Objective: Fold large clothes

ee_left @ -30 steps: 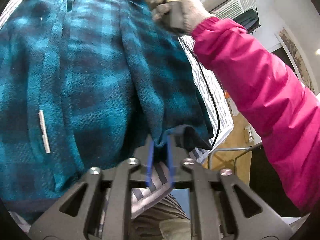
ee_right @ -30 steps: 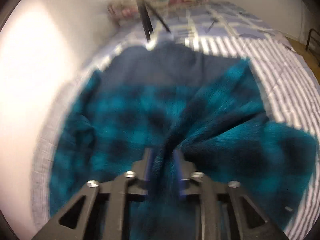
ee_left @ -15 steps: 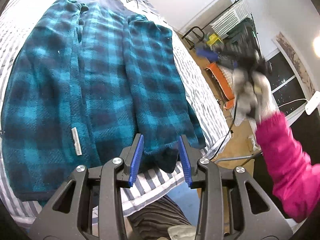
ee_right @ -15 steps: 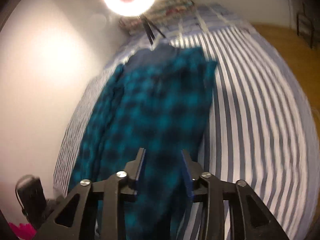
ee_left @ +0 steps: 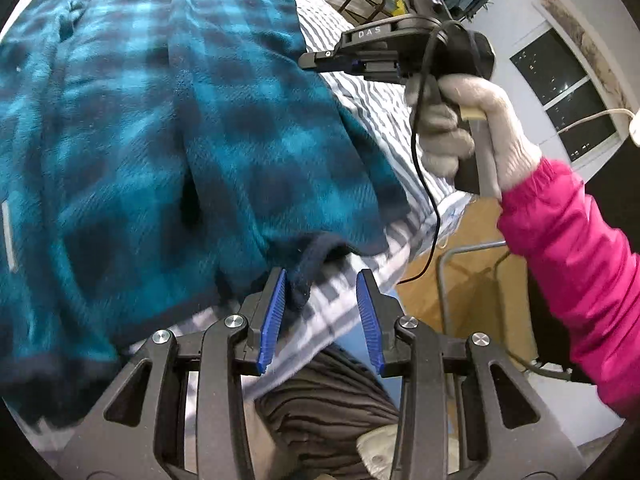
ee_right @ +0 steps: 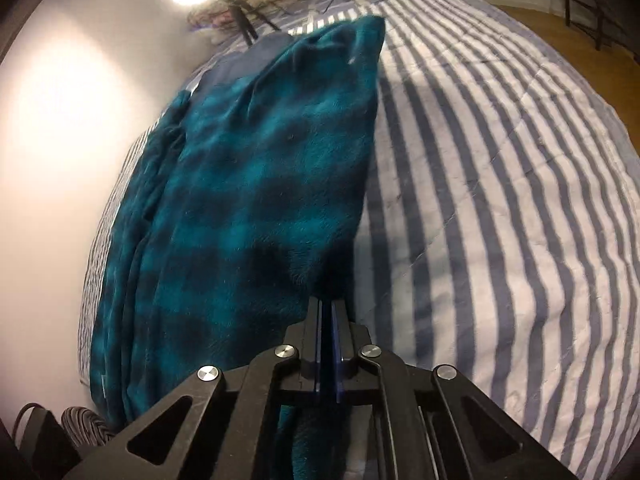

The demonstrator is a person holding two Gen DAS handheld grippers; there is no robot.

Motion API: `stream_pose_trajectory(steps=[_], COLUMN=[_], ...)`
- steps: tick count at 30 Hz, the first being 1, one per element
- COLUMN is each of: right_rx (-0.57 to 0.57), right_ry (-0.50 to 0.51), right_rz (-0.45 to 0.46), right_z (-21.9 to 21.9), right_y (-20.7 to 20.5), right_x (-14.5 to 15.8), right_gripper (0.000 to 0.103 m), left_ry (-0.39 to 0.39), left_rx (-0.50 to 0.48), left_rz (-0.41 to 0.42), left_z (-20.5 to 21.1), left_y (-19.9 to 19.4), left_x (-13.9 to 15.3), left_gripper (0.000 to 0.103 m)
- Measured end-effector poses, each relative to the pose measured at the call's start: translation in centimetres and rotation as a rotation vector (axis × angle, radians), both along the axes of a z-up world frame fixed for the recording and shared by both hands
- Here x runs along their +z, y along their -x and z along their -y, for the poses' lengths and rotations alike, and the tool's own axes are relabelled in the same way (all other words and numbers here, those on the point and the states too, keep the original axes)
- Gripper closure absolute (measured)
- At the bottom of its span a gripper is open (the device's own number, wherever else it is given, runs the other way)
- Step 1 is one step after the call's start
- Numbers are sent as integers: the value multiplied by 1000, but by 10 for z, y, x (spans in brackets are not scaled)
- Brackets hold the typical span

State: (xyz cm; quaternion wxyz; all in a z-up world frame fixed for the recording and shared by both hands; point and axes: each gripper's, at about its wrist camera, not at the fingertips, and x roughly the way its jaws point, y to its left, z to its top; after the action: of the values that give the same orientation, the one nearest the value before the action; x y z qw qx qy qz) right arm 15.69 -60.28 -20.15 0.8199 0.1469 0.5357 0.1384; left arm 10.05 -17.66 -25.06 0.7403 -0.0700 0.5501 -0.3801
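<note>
Striped bedspread [ee_right: 500, 184] fills the room side of the bed, blue and white bands, a bare run of it to the right of the garment.

Teal plaid fleece garment [ee_left: 168, 120] lies lengthways on the bed, one long panel already laid over the body. Its lower end reaches the near bed edge. From the right wrist view the garment [ee_right: 256, 184] rises in a slanted sheet toward the gripper, so that edge looks lifted, not resting.

Right hand [ee_left: 468, 120], pale glove, pink sleeve, holds its tool up over the bed's side.

Right gripper [ee_right: 329, 332]: jaws pressed together with teal fabric running out from between them. Pinching the garment's edge near the hem, as far as I can judge.

Left gripper [ee_left: 320, 312]: jaws spread wide, nothing clamped. The dark hem trim [ee_left: 308, 268] hangs just inside the left pad, loose.

Small white label [ee_left: 9, 236] on the fleece at the far left.

Judgement on the step: left should take a full bite of the trimmed corner, not the fringe alone, before any lift. Then raise both corners level and keep the hem taut between them, so the thick pile carries over flat instead of bunching.
</note>
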Motion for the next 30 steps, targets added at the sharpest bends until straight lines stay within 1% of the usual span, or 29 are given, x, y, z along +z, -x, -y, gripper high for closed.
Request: stream_pose_trajectory(steps=[2,3,4,5,7,8,10,13,16,18,21,22,23,24,25,26,27,29,30], right_rx=[-10,-19,-30,-37,-45,-44,-27,27,83,113,127,134,138,136,133,126,118,113,112], right_ry=[-18,-33,-52,-75,-109,-113,-132,-188,-244,-278,-259,-253,-242,-230,-228,-230,-230,-227,-230], right_rz=[24,31,36,37,45,48,51,40,16,-17,-77,-90,-100,-109,-114,-116,-114,-91,-67], right_z=[8,14,20,26,35,36,43,43,29,19,4,-1,-5,-9,-10,-9,-9,-6,-2], right_y=[7,11,14,17,28,30,47,72,84,86,83,81,81,82,83,84,85,89,93], right_x=[9,14,17,21,28,29,33,36,29,19,-1,-7,-12,-16,-19,-21,-20,-12,-2], right_gripper=[100,98,92,82,70,70,70,70,69,69,70,73,83,90,100,101,101,101,101], left_ry=[11,21,26,29,31,28,-2,-10,-64,-86,-151,-157,-158,-159,-165,-181,-177,-110,-94], left_rx=[25,42,48,49,35,22,-10,-42,-62,-66,-74,-82,-92,-99,-99,-95,-92,-78,-73], left_rz=[16,40,63,88,131,142,166,161,173,173,195,192,183,174,171,168,164,142,138], left_z=[-6,-9,-10,-8,0,6,25,38,48,57,69,72,73,76,76,76,76,70,70], left_y=[5,8,11,13,16,17,19,26,30,27,20,19,21,18,17,14,13,13,14], left_x=[9,20,27,36,45,47,47,43,35,28,12,8,4,0,-4,-7,-7,1,5], left_gripper=[68,68,68,68,68,68,66,66,66,66,66,66,66,71,93,101,102,103,103])
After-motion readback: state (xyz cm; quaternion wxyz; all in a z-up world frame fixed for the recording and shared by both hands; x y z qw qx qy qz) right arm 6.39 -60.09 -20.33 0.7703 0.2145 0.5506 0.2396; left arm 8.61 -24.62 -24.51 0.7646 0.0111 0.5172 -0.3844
